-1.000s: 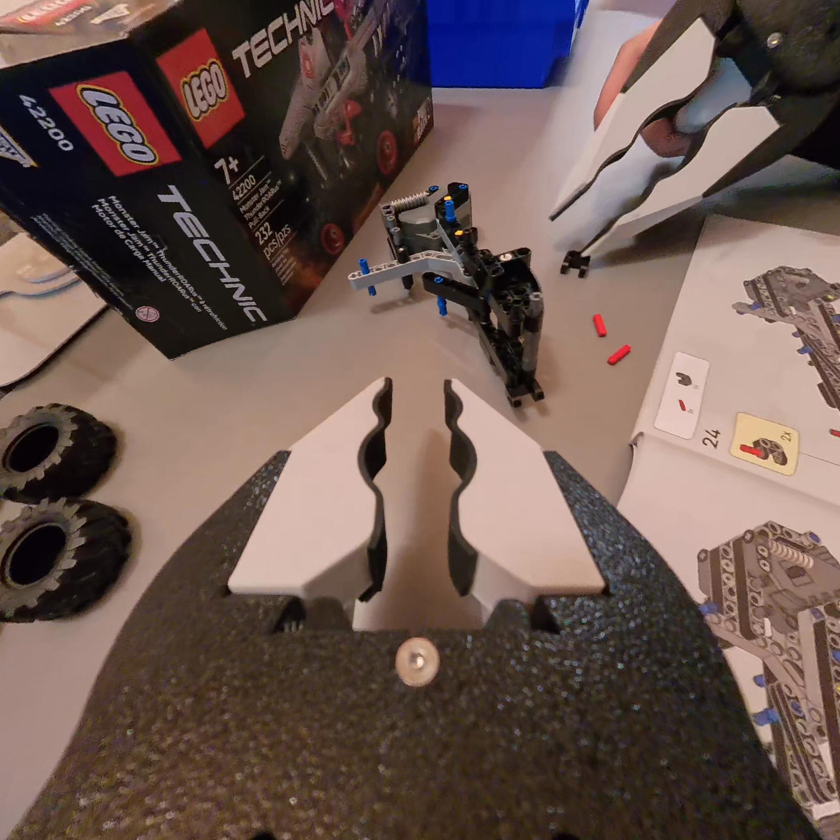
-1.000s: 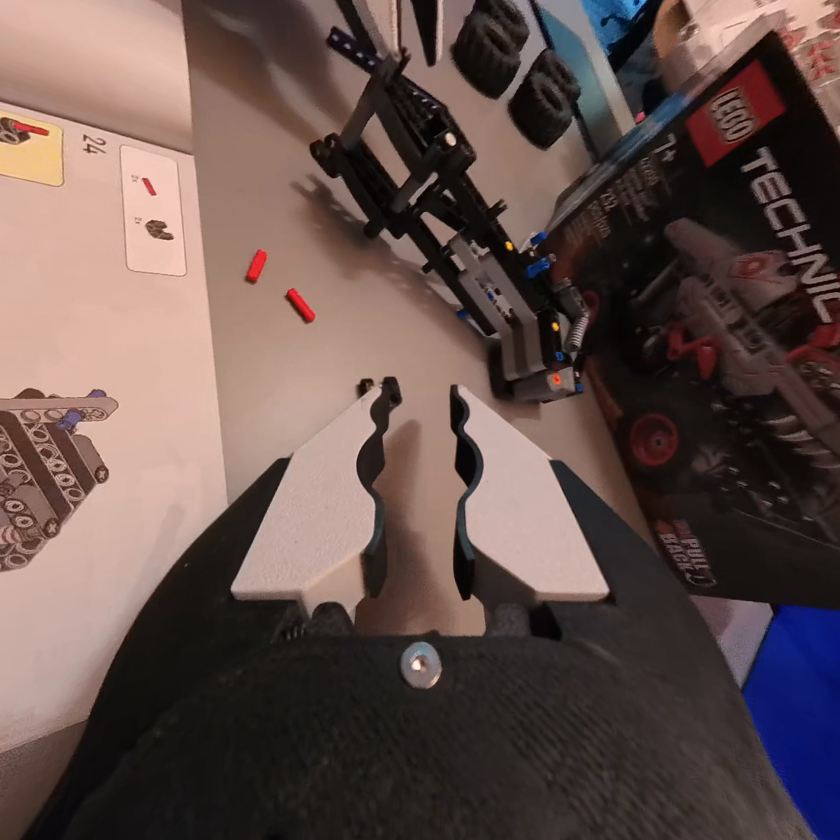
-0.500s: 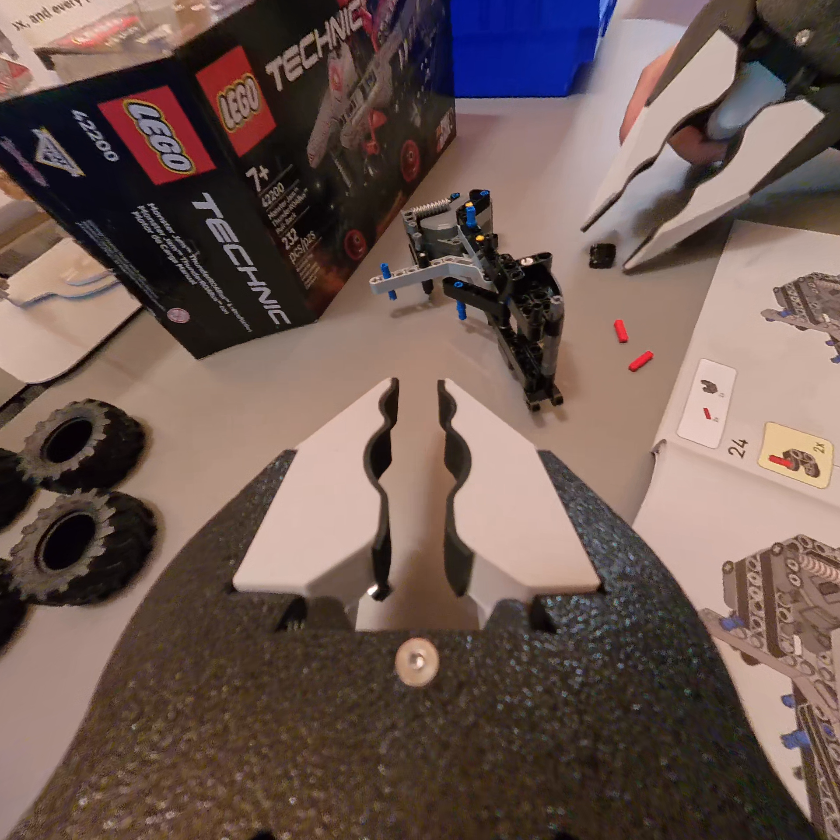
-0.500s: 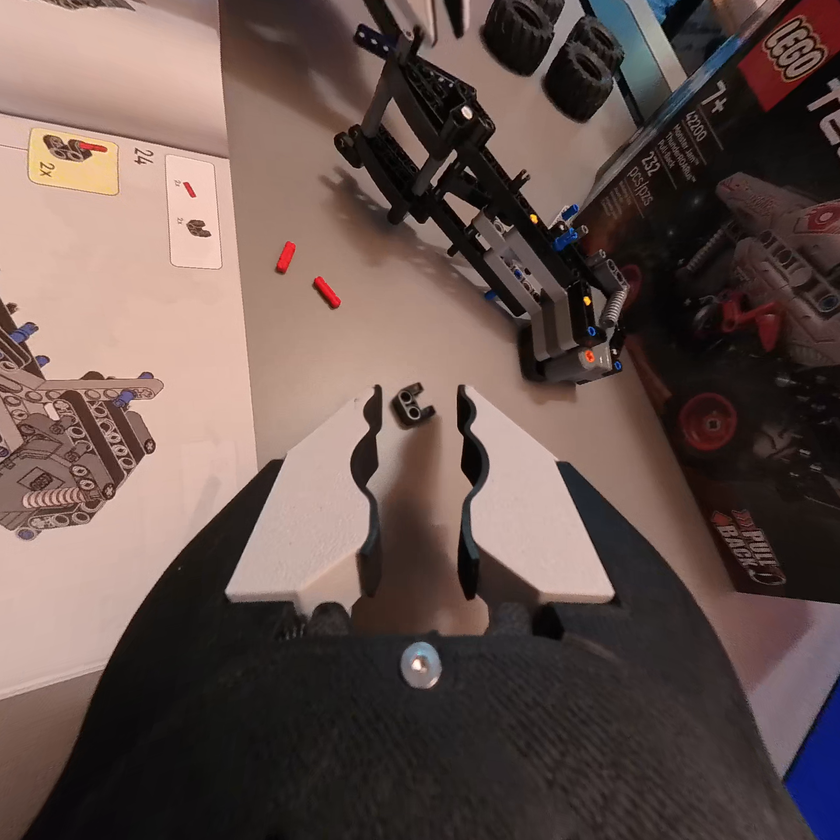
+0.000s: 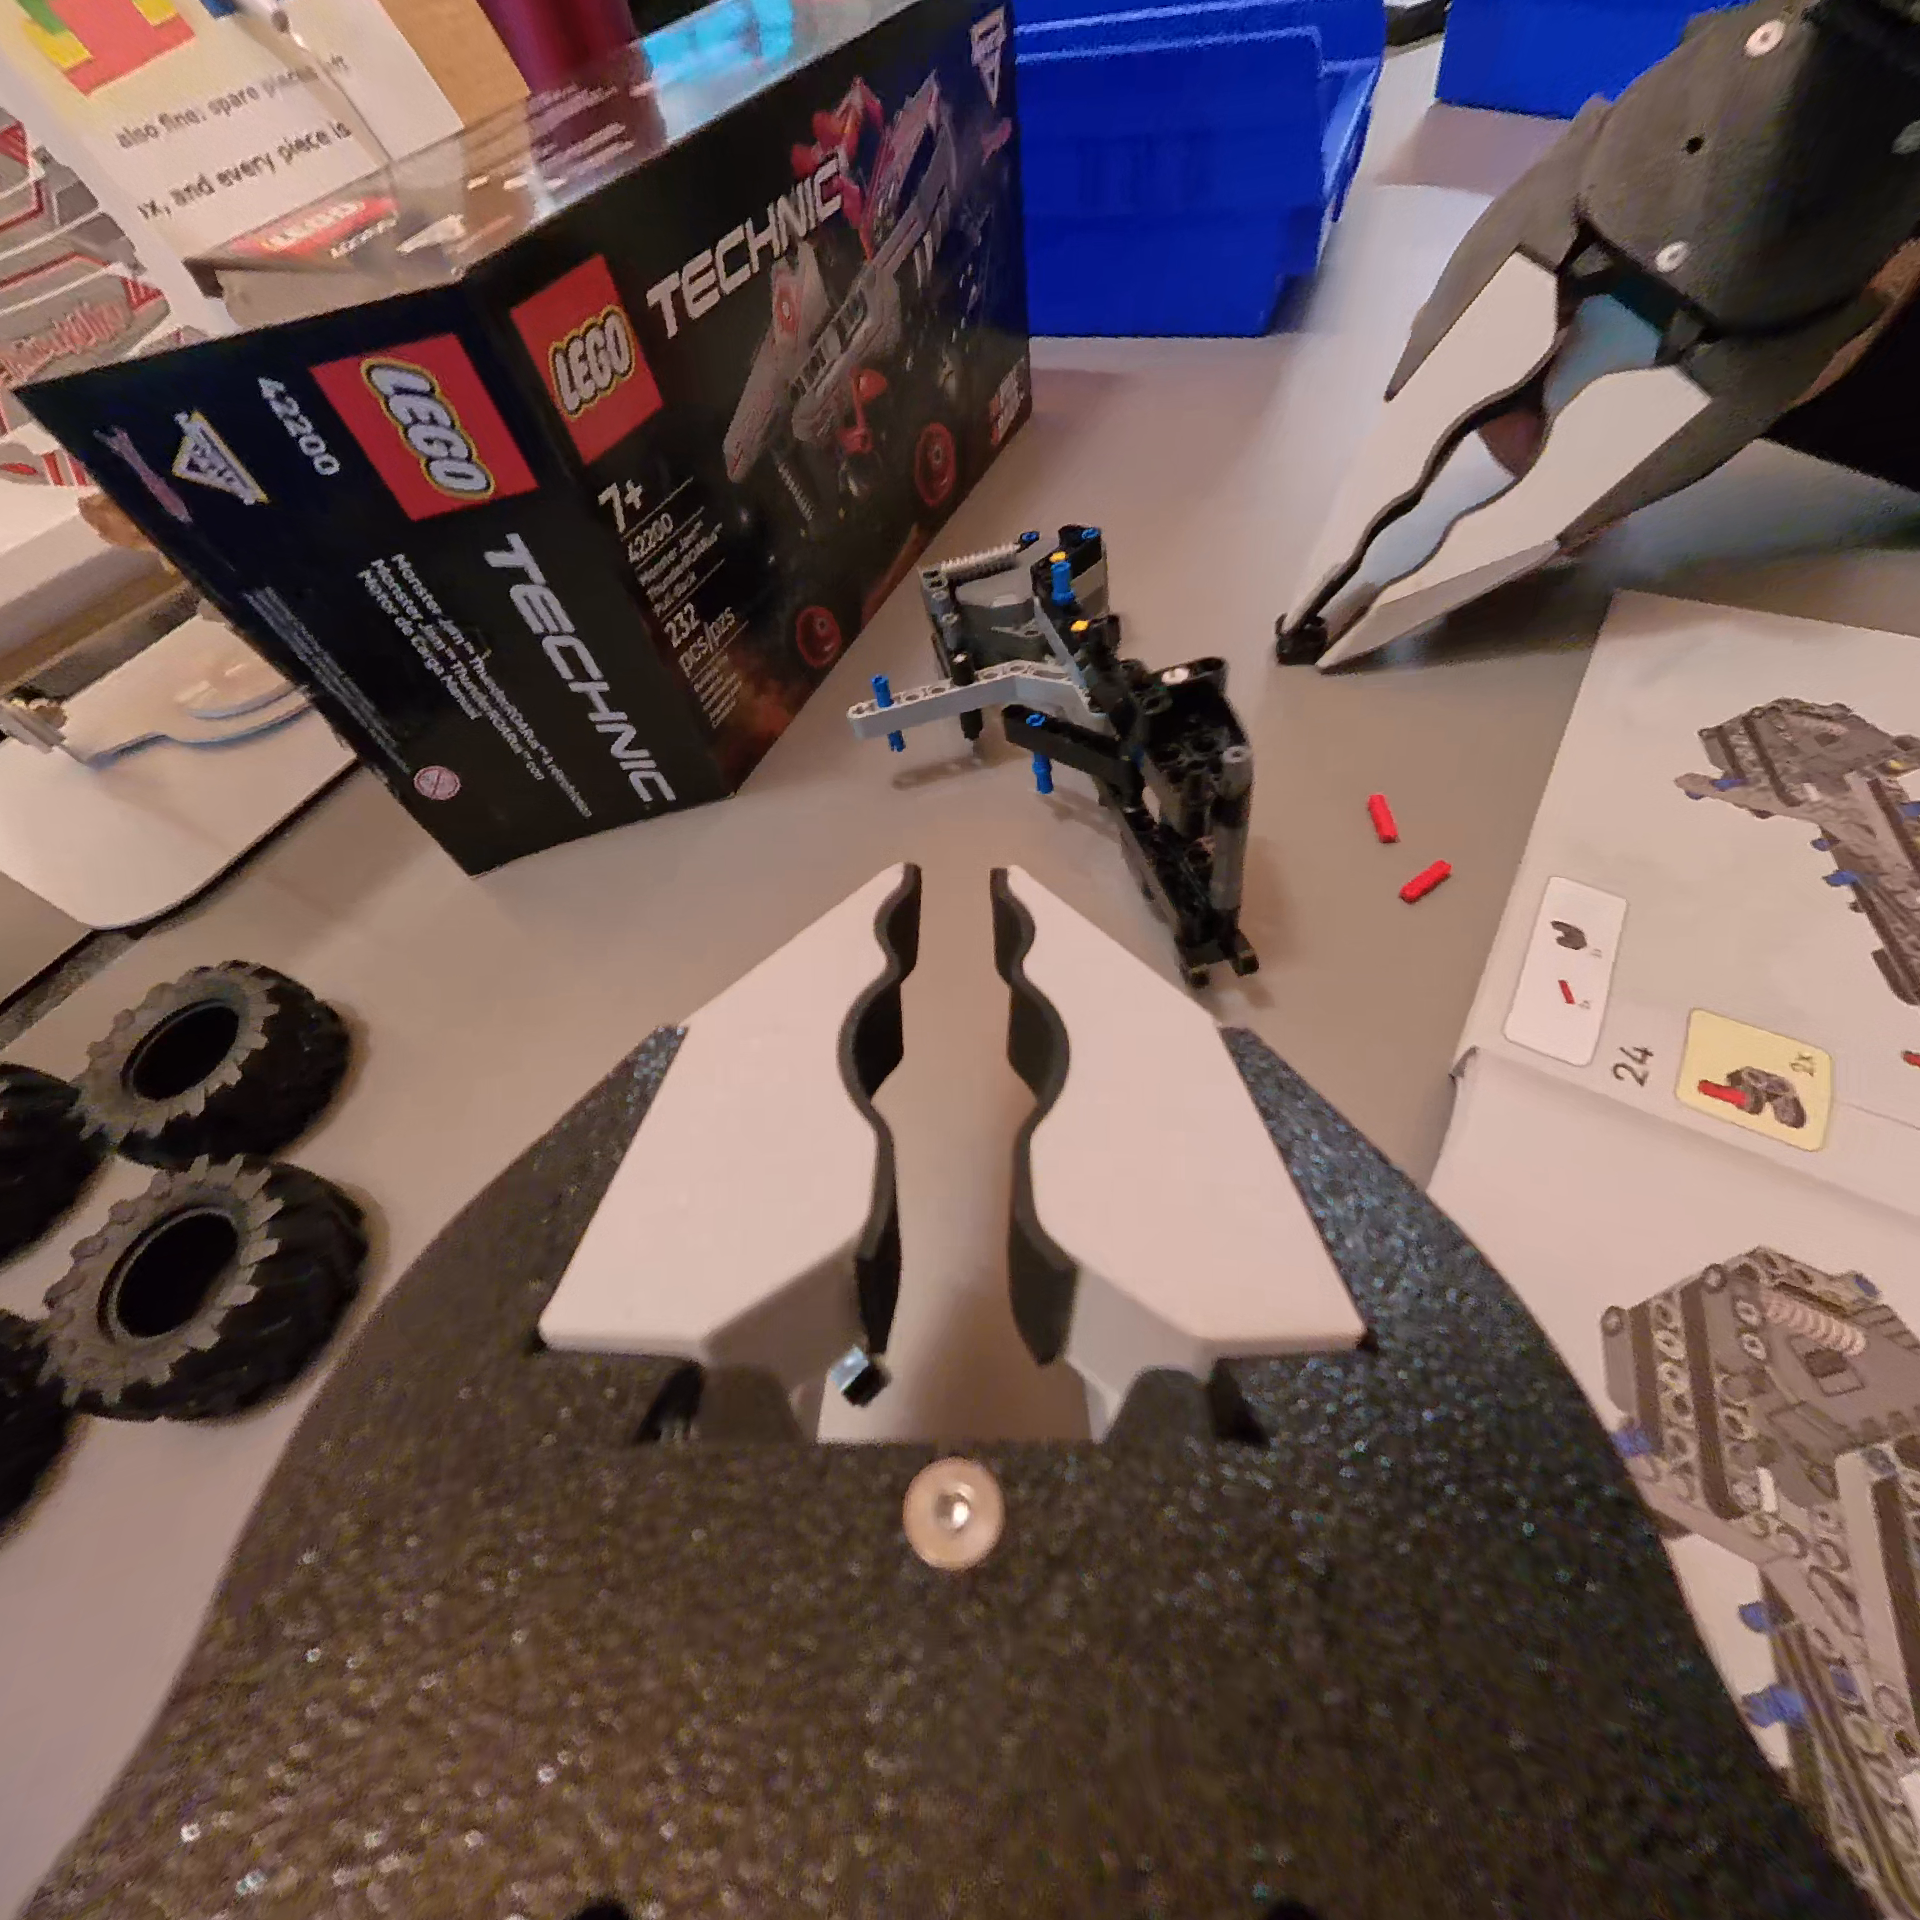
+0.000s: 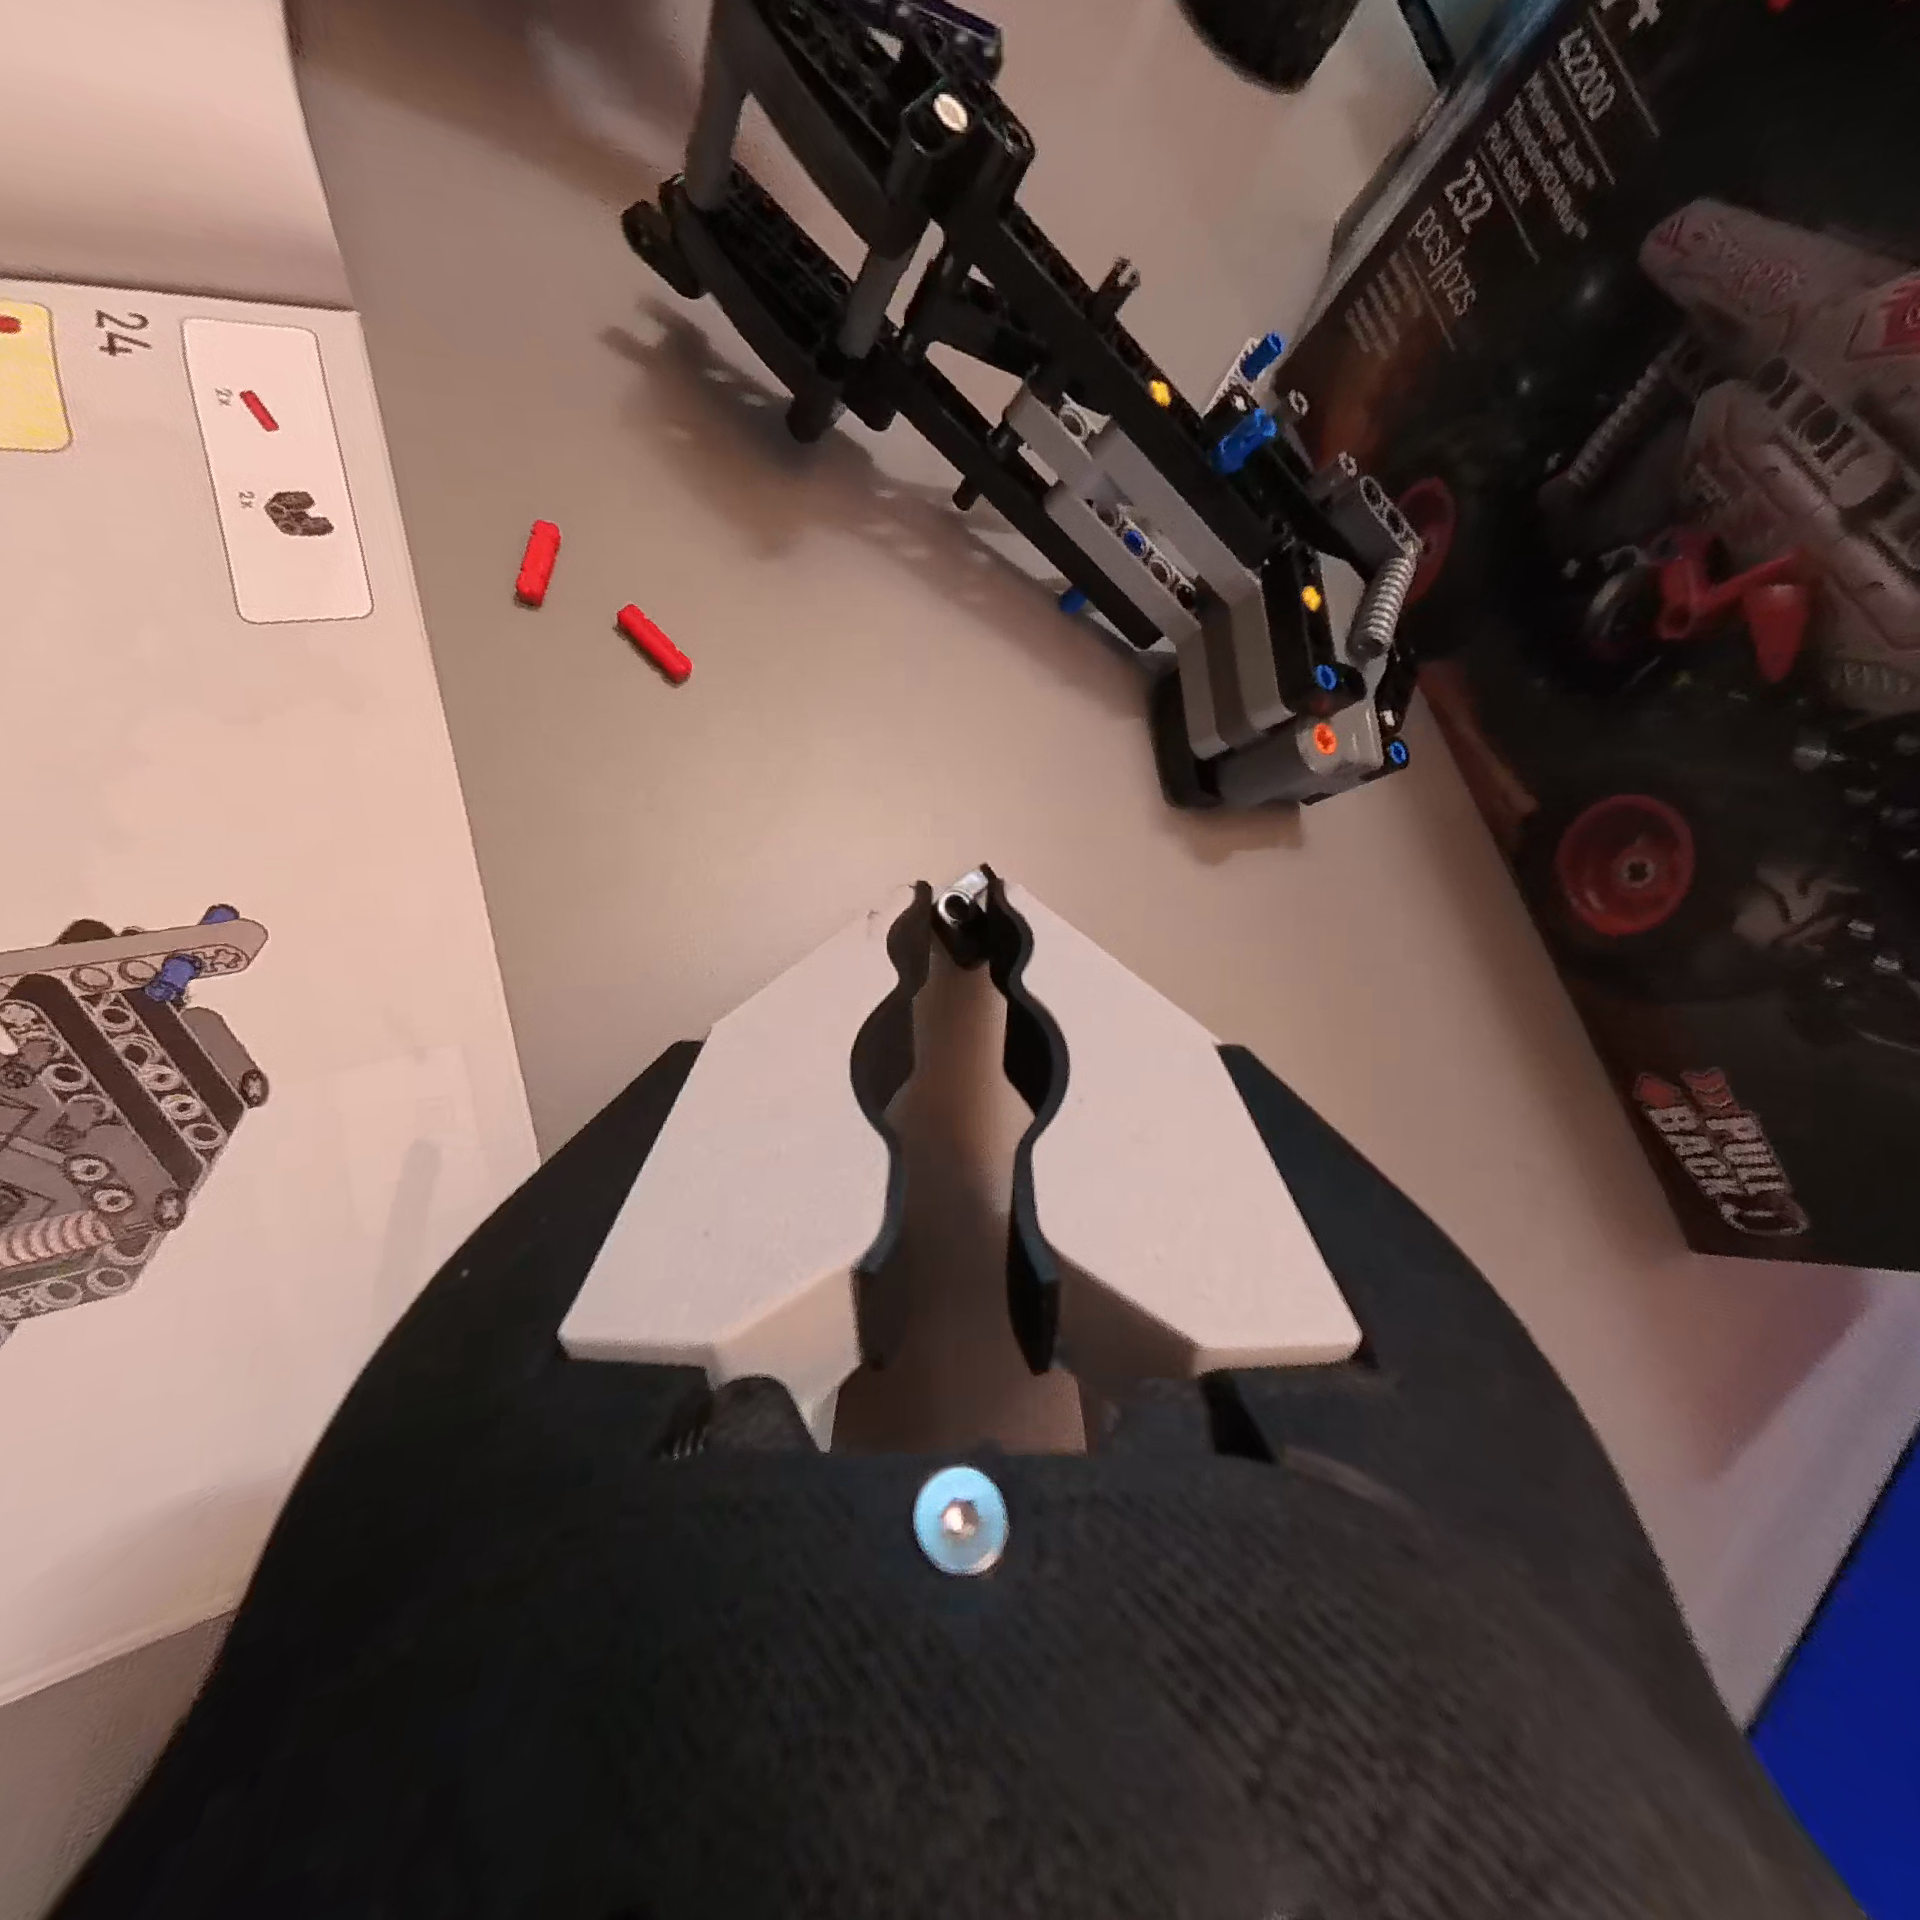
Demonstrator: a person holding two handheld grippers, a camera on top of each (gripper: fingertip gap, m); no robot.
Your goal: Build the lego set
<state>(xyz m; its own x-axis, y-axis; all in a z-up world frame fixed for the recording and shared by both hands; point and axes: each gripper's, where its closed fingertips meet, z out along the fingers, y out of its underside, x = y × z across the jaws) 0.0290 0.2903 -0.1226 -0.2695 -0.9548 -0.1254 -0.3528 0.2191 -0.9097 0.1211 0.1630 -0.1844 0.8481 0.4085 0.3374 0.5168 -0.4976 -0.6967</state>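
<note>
The right gripper has its fingers pinching a small black connector at the tips, low over the grey table; the left gripper hangs with fingers slightly spread, holding nothing; the part-built chassis stands beside the set's box; two red pins lie near the instruction booklet.
</note>
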